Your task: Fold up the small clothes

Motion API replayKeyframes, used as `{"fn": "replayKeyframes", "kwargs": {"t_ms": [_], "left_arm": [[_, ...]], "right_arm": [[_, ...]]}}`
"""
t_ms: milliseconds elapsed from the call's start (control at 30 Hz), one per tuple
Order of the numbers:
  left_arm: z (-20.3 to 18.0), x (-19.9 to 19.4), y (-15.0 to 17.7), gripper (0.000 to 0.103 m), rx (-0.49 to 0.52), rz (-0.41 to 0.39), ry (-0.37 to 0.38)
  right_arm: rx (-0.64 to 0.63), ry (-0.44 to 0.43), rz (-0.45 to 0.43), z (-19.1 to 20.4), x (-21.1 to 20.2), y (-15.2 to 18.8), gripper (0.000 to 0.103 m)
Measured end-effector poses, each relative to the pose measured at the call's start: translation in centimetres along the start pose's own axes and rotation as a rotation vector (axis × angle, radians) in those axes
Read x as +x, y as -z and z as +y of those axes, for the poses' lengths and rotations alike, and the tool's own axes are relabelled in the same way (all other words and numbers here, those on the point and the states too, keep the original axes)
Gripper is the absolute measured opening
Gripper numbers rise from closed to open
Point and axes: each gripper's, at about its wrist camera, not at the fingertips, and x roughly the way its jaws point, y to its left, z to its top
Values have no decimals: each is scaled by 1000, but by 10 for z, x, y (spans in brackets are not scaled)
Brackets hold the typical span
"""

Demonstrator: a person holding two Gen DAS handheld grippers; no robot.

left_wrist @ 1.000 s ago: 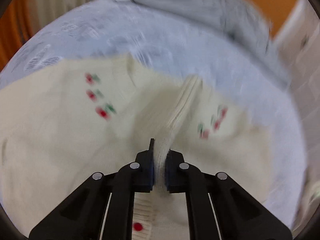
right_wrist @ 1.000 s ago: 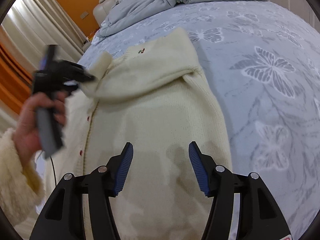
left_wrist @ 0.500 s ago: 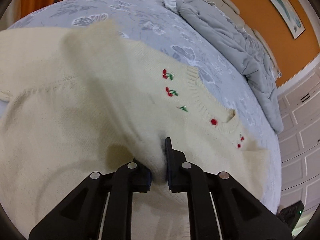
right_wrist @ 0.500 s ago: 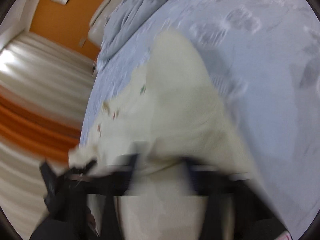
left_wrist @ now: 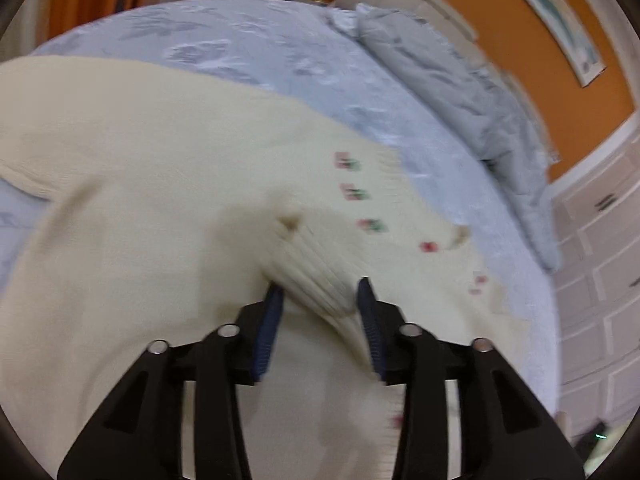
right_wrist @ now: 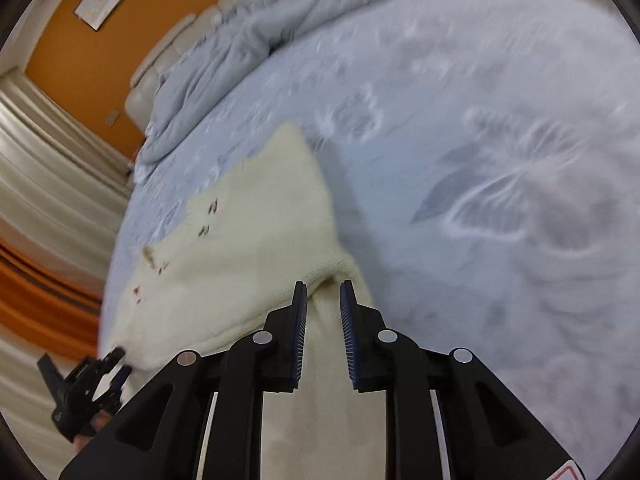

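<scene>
Letting go of the cuff (left_wrist: 320,280), the left gripper (left_wrist: 318,320) has just been opening, the sleeve now laid across the cardigan (left_wrist: 140,184) on the bed (right_wrist: 500,160). At six o'clock in the right view, the right gripper (right_wrist: 323,328) has just been parting slightly, its narrow gap straddling the cardigan's side fold, probably unpinched.

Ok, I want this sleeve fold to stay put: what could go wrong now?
The left tongs have just been opening, and the ribbed cuff lies between the jaws: backing out could snag it and spoil the fold. The right tongs, also just opening, sit low on the cardigan with knit between the jaws, unpinched; lifting away might drag it askew on the bedsheet.
</scene>
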Motion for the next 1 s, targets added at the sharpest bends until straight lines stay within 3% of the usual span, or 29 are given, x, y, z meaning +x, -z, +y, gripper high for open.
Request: {"fn": "replayKeyframes", "kwargs": {"t_ms": [67,133,167,200,300,367,467,600,700,767,833,867,900,1000], "left_arm": [[5,11,1,39,23,26,-11],[-2,13,2,39,64,14,-46],[-4,12,1,39,61,11,-55],[-3,9,0,39,44,9,-49],[19,-19,-6,39,-59,-16,-16],[52,-46,-16,43,-134,-61,-15],[122,-86,-33,66,-265,-138,-128],[238,-130,-66,69,-485,-230,-312],[301,-137,-83,68,-622,-237,-360],[327,-139,-98,67,-682,-272,-323],[330,-137,-113,49,-679,-280,-368],[328,-131,-123,8,-656,-249,-368],[327,-128,-128,9,-646,-220,-346],[275,-145,-146,8,-536,-319,-284]], "right_arm": [[-92,3,25,19,14,-3,18],[-165,47,110,28,47,-4,17],[-187,97,169,26,68,0,9],[-204,112,192,23,77,3,8],[-232,135,178,34,50,5,13],[-247,82,139,39,15,20,17],[-310,36,149,42,-31,61,19],[-338,20,239,38,-63,118,24],[-321,37,326,37,-72,151,26],[-289,44,367,37,-76,166,26],[-276,40,380,42,-81,173,26],[-282,45,376,45,-84,175,27],[-290,47,367,48,-86,175,28],[-323,45,329,59,-93,174,39]]}}
